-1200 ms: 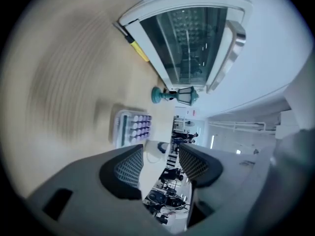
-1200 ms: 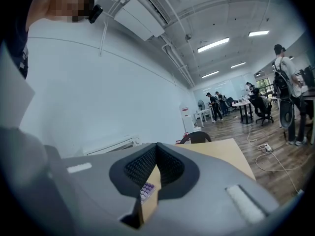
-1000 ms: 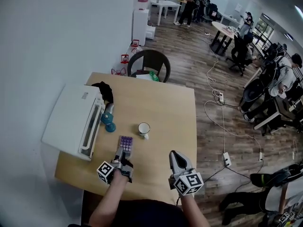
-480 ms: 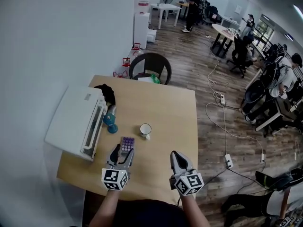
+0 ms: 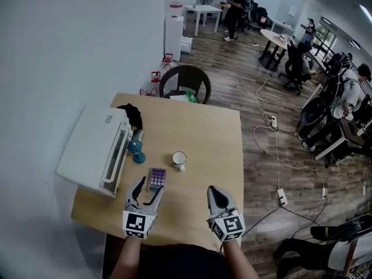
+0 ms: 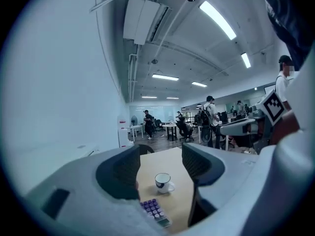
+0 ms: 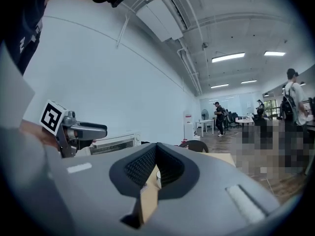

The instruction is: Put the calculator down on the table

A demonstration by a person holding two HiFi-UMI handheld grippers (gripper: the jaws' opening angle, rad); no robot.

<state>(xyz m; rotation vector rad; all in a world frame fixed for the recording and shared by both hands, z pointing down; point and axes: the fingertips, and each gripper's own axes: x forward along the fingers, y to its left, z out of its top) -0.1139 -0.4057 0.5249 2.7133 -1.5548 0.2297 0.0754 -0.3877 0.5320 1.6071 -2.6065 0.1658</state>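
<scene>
The calculator (image 5: 156,178), dark with purple keys, lies flat on the wooden table (image 5: 203,132), and nothing holds it. My left gripper (image 5: 147,189) sits just behind its near end, open, with nothing between its jaws. In the left gripper view the calculator (image 6: 155,212) shows low between the spread jaws of the left gripper (image 6: 161,156), with a white mug (image 6: 163,182) beyond it. My right gripper (image 5: 214,190) hovers over the table's near right part, shut and empty. The right gripper view shows that gripper (image 7: 156,149) with its pads pressed together.
A white printer (image 5: 93,150) fills the table's left side. A blue bottle (image 5: 137,153) and a black object (image 5: 131,114) lie beside it. The white mug (image 5: 179,158) stands just beyond the calculator. A dark chair (image 5: 185,81) is at the far edge. People stand and sit far off.
My left gripper has pulled back towards me, off the calculator's near end, and its jaws now stand apart. The calculator stays flat on the table. The right gripper has barely moved.
</scene>
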